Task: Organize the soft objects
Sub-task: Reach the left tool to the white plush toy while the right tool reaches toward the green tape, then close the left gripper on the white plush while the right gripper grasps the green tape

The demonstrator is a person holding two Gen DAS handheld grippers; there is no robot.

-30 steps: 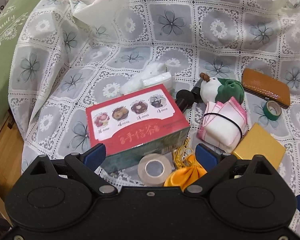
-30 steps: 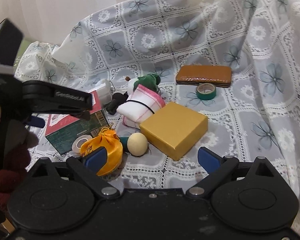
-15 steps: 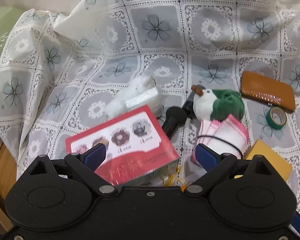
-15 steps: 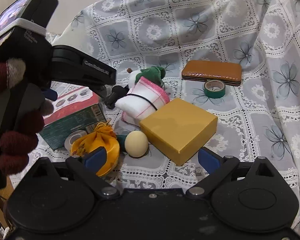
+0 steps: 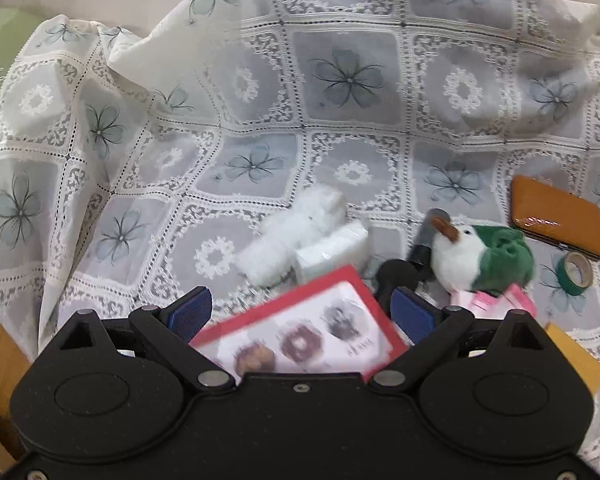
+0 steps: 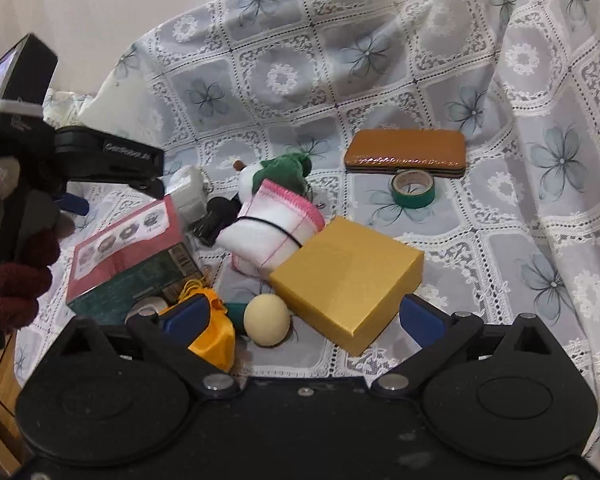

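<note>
Holding my left gripper (image 5: 300,312) wide open, empty, above the red cardboard tea box (image 5: 312,336); fluffy white plush toy (image 5: 296,236) lies just beyond. Right gripper (image 6: 304,318) jaws opening, empty, over the cream foam ball (image 6: 267,320).

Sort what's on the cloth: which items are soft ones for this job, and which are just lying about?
Soft, for the job:
plush bird
banded towel
orange pouch
white fluffy toy

Lying about:
gold box
red tea box
brown case
green tape
</note>
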